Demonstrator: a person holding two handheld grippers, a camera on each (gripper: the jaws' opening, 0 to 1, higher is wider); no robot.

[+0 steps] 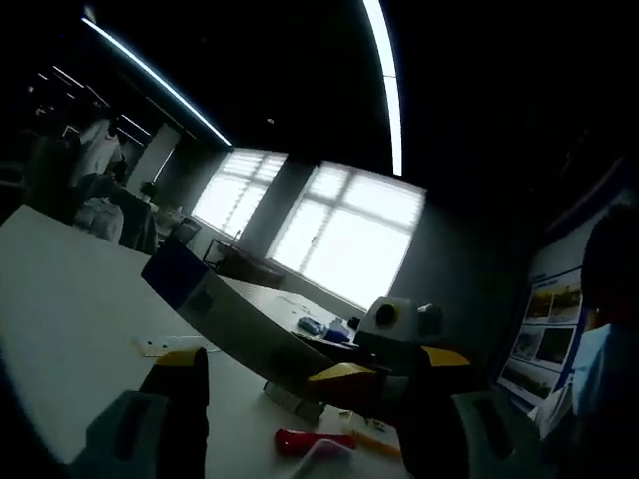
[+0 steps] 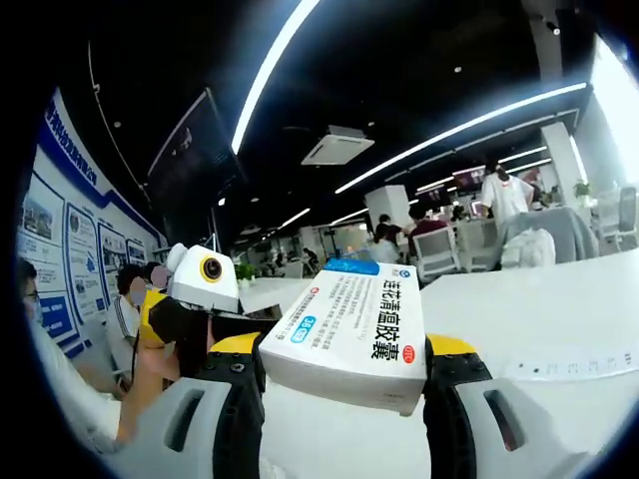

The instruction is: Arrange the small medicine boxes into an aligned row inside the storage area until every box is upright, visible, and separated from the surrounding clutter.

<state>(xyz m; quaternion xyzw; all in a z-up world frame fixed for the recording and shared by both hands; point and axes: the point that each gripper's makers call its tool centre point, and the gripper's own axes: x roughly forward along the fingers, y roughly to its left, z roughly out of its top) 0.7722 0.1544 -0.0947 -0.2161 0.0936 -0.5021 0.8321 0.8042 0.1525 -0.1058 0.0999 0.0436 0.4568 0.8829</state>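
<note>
My right gripper (image 2: 339,399) has its yellow-tipped black jaws clamped on the long sides of a white cardboard medicine box with red and blue print (image 2: 351,334), lifted above the white table (image 2: 559,329) and tilted, its blue end pointing away. I judge it light and thin-walled: the card would dent under a hard squeeze, and its glossy faces could slip, so a hold across the broad faces near the middle suits it.

My left gripper (image 1: 300,404) stands with jaws apart, nothing between them. Just beyond them the same box appears edge-on as a long pale slab with a dark blue end (image 1: 215,304), carried in the other gripper's yellow jaws. Below it on the table lie a small red object (image 1: 300,440) and some flat items I cannot make out.

The tabletop runs wide and mostly bare, so there seems room to swing. Farther off stand office chairs (image 2: 544,244), bright blinded windows (image 1: 349,235) and a blue poster wall (image 2: 60,249). I cannot pick out the storage area.
</note>
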